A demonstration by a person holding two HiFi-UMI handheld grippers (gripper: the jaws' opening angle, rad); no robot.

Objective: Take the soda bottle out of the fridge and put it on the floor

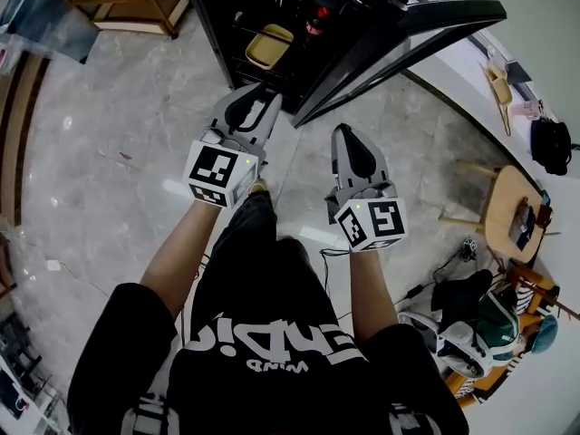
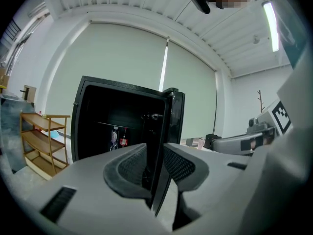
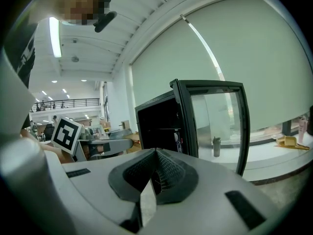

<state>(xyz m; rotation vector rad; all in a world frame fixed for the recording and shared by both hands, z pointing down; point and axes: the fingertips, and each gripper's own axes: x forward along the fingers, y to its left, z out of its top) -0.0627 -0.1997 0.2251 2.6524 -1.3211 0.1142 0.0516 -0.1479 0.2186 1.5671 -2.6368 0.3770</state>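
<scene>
soda bottle point(image 1: 317, 21) inside fridge point(image 1: 210, 25), well ahead of tongs, left tongs point(image 1: 260, 96) slightly spread, empty, right tongs point(image 1: 348, 134) pressed together, open fridge door point(image 1: 408, 39) just ahead

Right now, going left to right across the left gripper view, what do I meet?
Wooden shelf → soda bottle inside the fridge → open fridge door → right gripper.

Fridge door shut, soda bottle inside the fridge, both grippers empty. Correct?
No. The fridge door stands open, not shut, as the head view shows. The rest holds: soda bottle inside, left gripper and right gripper empty.
</scene>
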